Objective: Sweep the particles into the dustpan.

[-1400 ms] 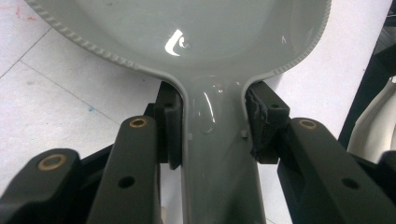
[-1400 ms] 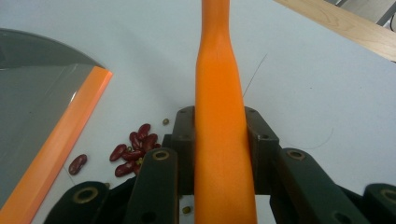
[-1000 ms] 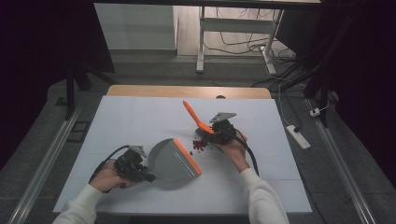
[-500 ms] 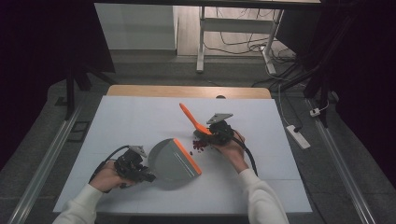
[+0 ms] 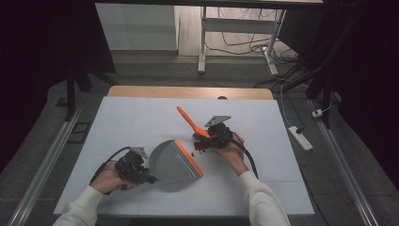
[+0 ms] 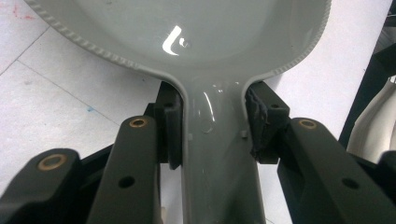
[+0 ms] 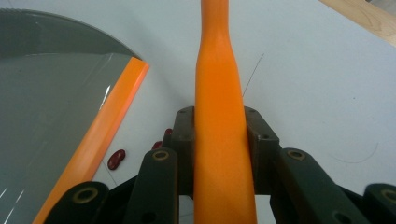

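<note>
Beans [image 5: 202, 146]: small dark-red pile on the white table [image 5: 141, 117], mid-right, just off the orange lip of the dustpan [image 5: 176, 162] and right under the brush [image 5: 190, 123]. A couple show in right gripper view too, beside the lip. Judged: light, hard, smooth, so they'll roll and scatter w/ a fast stroke; too small to pinch, sweep only, short slow strokes toward the lip.

Brush: orange plastic, handle sticks up and away from the hand toward table's far side; head hidden behind gripper, can't tell if bristles touch the beans. Prob. light, stiff handle, a bit slick; best grip is on the thick lower handle, where it's held now.

Dustpan: grey plastic w/ orange front edge, lying on table left of the beans, mouth facing them. Prob. light and rigid, may slide when pushed against, so needs pinning by the handle.

Right gripper [image 5: 217, 133]: jaws clamped on both sides of the brush handle, pads flush on it in right gripper view [image 7: 219, 154], no gap.

Left gripper [image 5: 136, 169]: near-left of table, jaws closed tight on the dustpan's narrow grey handle neck [image 6: 215, 135], pads [image 6: 170, 126] pressing both sides, pan bowl spreading out ahead.

Person's sleeves come in from near edge.
</note>
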`<state>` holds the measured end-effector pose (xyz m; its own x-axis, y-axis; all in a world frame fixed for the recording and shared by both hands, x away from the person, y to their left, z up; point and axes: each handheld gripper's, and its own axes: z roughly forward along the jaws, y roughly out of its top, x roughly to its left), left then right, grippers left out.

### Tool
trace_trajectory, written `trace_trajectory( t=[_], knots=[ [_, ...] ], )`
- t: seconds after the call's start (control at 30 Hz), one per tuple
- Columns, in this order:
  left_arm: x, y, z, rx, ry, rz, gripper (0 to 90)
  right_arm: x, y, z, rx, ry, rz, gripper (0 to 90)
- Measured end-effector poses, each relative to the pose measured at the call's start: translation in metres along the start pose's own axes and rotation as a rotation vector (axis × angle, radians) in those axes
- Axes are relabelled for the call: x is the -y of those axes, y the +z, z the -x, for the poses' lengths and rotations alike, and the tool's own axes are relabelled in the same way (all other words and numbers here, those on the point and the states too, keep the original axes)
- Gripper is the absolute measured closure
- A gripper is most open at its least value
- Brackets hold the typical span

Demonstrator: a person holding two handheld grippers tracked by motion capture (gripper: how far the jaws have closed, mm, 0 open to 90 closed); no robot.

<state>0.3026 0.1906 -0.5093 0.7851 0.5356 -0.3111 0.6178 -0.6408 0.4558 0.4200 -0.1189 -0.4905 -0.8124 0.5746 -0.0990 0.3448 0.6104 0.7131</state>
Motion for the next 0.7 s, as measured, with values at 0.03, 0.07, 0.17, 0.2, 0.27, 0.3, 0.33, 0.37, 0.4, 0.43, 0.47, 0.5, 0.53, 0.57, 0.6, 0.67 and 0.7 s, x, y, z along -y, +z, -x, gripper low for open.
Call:
trace_trajectory(
  t=[0.03,0.07,0.17,0.2,0.27,0.3,0.33,0.37,0.4,0.43,0.47,0.5,0.53,0.57,0.6,0.67,0.7],
  knots=[
    [0.000,0.000,0.000,0.000,0.000,0.000,61.5,0.000,0.000,-0.001,0.000,-0.004,0.001,70.0],
    [0.000,0.000,0.000,0.000,0.000,0.000,61.5,0.000,0.000,-0.001,0.000,-0.006,-0.001,70.0],
    [0.000,0.000,0.000,0.000,0.000,0.001,61.5,-0.001,0.001,-0.004,-0.001,-0.011,-0.006,69.9],
    [0.000,0.000,0.000,0.000,-0.001,0.001,61.5,-0.001,0.001,-0.005,-0.004,-0.012,-0.006,69.9],
    [0.000,0.000,0.000,0.000,-0.001,0.001,61.5,-0.002,0.001,-0.007,-0.007,-0.015,-0.009,69.9],
    [0.000,0.000,0.000,0.000,-0.001,0.000,61.5,-0.002,0.001,-0.007,-0.009,-0.018,-0.008,70.0],
    [0.000,0.000,0.000,0.000,0.000,0.000,61.5,-0.003,0.001,-0.008,-0.014,-0.018,-0.008,69.9],
    [0.000,0.000,0.000,0.000,0.000,0.000,61.5,-0.003,0.002,-0.009,-0.016,-0.023,-0.006,69.9],
    [0.000,0.000,0.000,0.001,0.000,-0.001,61.5,-0.003,0.002,-0.010,-0.019,-0.019,-0.005,69.9],
    [0.000,0.000,0.000,0.001,0.000,-0.001,61.5,-0.004,0.002,-0.010,-0.019,-0.025,-0.007,69.9],
    [0.000,0.000,0.000,0.001,-0.001,0.000,61.5,-0.004,0.002,-0.011,-0.021,-0.022,-0.005,69.9],
    [0.000,0.000,0.000,0.001,-0.001,0.000,61.5,-0.004,0.002,-0.012,-0.021,-0.023,-0.006,69.9],
    [0.000,0.000,0.000,0.001,-0.001,0.000,61.5,-0.004,0.002,-0.012,-0.020,-0.027,-0.007,69.9],
    [0.000,0.000,0.000,0.001,-0.001,0.000,61.5,-0.004,0.003,-0.012,-0.022,-0.028,-0.006,69.9],
    [0.000,0.000,0.000,0.002,-0.001,0.000,61.5,-0.004,0.003,-0.013,-0.028,-0.025,-0.003,69.9],
    [0.000,0.000,0.000,0.002,-0.001,0.000,61.5,-0.004,0.003,-0.015,-0.038,-0.016,-0.004,69.9],
    [0.000,0.000,0.000,0.002,-0.001,0.000,61.5,-0.004,0.003,-0.016,-0.036,-0.019,-0.002,69.9]
  ],
)
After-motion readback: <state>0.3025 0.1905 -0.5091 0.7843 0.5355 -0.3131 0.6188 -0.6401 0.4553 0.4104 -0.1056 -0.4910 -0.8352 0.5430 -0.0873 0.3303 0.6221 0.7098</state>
